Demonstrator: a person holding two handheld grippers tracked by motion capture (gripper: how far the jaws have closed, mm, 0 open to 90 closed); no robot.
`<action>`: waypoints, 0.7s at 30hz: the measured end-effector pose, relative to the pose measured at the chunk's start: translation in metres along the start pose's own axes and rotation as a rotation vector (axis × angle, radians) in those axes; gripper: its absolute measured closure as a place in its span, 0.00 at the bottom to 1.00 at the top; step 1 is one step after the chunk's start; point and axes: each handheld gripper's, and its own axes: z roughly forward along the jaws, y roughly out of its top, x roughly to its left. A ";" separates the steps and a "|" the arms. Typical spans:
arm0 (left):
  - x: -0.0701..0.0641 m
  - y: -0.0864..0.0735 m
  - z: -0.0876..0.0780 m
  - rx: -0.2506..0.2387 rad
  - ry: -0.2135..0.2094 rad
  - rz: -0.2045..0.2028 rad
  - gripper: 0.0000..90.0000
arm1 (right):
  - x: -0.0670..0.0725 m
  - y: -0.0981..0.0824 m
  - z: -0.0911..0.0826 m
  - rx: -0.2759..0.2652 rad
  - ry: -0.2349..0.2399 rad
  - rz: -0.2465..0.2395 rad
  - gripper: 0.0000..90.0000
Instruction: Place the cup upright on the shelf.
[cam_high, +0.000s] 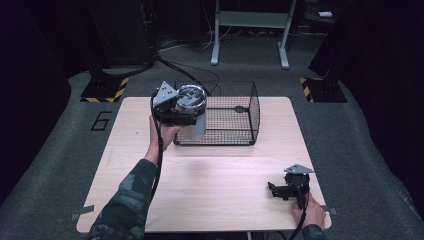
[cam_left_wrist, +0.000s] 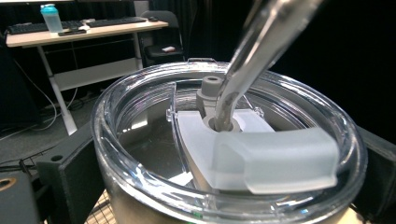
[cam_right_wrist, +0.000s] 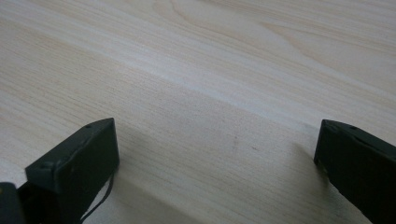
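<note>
Currently I have the left hand-held gripper (cam_high: 186, 116) clamped on the steel tumbler (cam_high: 194, 107), carried above the near-left corner of the black wire basket (cam_high: 235, 107) that stands at the far side of the counter (cam_high: 210, 195). I judge the step in hand to be the transfer of the tumbler into the basket, with the lowering not yet begun. In the left gripper view the clear lid (cam_left_wrist: 140, 140) and the metal straw (cam_left_wrist: 252, 56) sit between the two black jaws, which press the tumbler's wall on either side. The next move calls for carrying the tumbler over the basket rim, keeping it upright, and setting it down on the mesh floor before release. The right hand-held gripper (cam_high: 284, 190) rests low on the counter at the near right, jaws spread wide with nothing between them (cam_right_wrist: 215, 154). The tumbler's base is hidden behind the gripper and hand, so I cannot tell its clearance over the rim; a small dark object inside the basket is too indistinct to identify.
</note>
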 end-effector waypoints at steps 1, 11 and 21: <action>0.001 0.000 0.002 0.004 0.004 0.000 0.04 | 0.000 0.000 0.000 0.000 0.000 0.000 0.00; 0.005 0.001 0.019 0.013 0.033 -0.006 0.04 | 0.000 0.000 0.000 -0.001 0.000 -0.001 0.00; 0.011 0.005 0.035 0.023 0.054 0.005 0.04 | 0.000 0.000 0.000 0.000 0.000 0.000 0.00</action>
